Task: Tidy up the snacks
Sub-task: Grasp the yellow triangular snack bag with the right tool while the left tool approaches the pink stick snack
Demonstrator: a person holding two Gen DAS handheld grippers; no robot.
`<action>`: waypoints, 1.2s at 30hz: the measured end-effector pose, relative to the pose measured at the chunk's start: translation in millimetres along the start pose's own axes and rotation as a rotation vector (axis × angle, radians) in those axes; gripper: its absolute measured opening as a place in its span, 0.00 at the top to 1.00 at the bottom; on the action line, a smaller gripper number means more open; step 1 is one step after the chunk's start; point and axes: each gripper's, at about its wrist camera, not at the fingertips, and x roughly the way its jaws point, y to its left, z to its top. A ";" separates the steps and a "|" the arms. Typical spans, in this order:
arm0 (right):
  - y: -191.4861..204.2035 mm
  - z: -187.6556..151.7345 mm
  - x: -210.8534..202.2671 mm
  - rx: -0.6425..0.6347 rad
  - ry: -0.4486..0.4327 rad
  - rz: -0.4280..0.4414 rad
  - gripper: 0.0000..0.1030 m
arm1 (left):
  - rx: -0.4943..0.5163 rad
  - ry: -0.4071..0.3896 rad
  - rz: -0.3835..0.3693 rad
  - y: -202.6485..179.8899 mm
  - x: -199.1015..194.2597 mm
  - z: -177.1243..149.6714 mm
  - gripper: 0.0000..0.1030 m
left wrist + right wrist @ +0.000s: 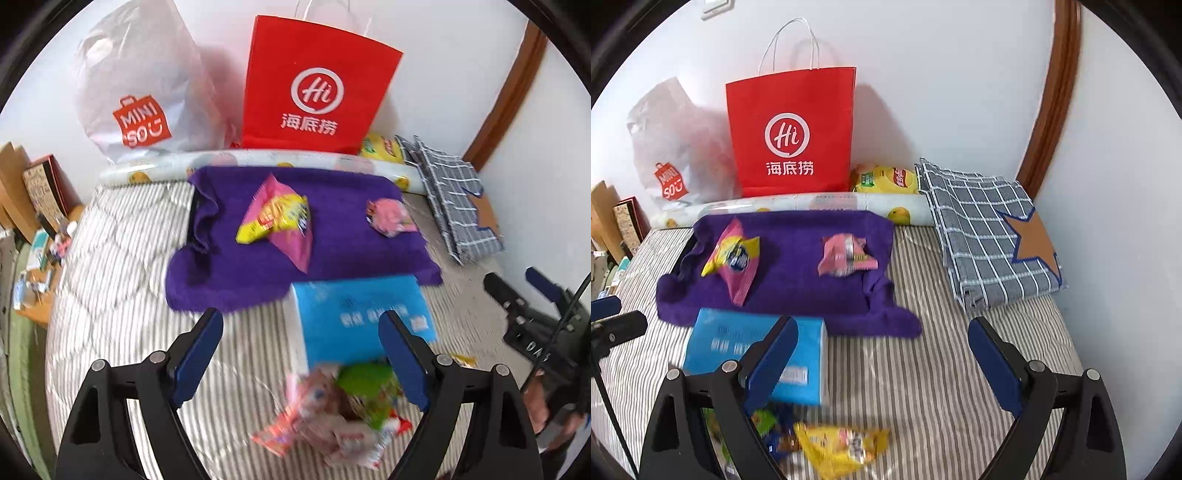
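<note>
Left gripper (301, 352): its jaws stood wide apart with nothing between the pads, above the striped bedding (122, 314).
Right gripper (882, 363): also spread wide and empty, over bare stripes beside the blue tissue pack (738, 343).
Purple towel (798, 273): it lay flat in front of the fruit-print roll (849, 205) and appeared to be the sorting spot.
Sorted so far: three snacks were on the towel, a pink packet (737, 266) with a yellow packet (738, 254) across it at the left, and a crumpled pink wrapper (846, 256) well apart at the right.
Still loose: a heap of pink and green packets (343, 410) lay on the bedding just below the tissue pack, and a yellow packet (842, 446) sat near it (blurred, so the count is unclear).
Backdrop: a red paper bag (792, 129), a white plastic bag (136, 85) and a yellow chip bag (886, 179) stood by the wall, and a checked cloth (986, 229) lay at the right.
Progress: roughly the early-to-middle stretch, judging by the heap left.
</note>
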 end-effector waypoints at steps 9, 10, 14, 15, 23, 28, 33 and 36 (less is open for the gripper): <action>-10.8 -42.0 -7.9 0.034 0.055 0.127 0.09 | 0.047 -0.011 0.054 -5.2 -12.9 -40.0 0.18; -13.6 -45.4 -8.9 0.047 0.045 0.120 0.09 | 0.047 -0.003 0.047 -3.6 -12.7 -44.1 0.18; -17.0 -55.0 -8.7 0.033 0.019 0.053 0.09 | 0.038 -0.016 0.063 4.8 -14.1 -56.0 0.18; -18.0 -57.4 -6.4 0.031 0.022 0.054 0.09 | 0.028 -0.021 0.060 8.2 -14.1 -58.7 0.18; -22.2 -76.9 7.4 0.108 0.037 0.142 0.13 | -0.068 -0.023 0.029 34.0 -8.5 -70.0 0.18; -7.9 -86.3 21.7 0.077 0.054 0.167 0.16 | -0.104 -0.024 0.010 49.7 -4.3 -74.3 0.18; 5.8 -99.2 40.8 0.036 0.083 0.192 0.22 | -0.119 -0.007 0.017 60.6 3.1 -82.4 0.18; 13.7 -105.3 51.3 0.008 0.098 0.196 0.24 | -0.122 0.010 0.019 63.2 8.2 -87.4 0.18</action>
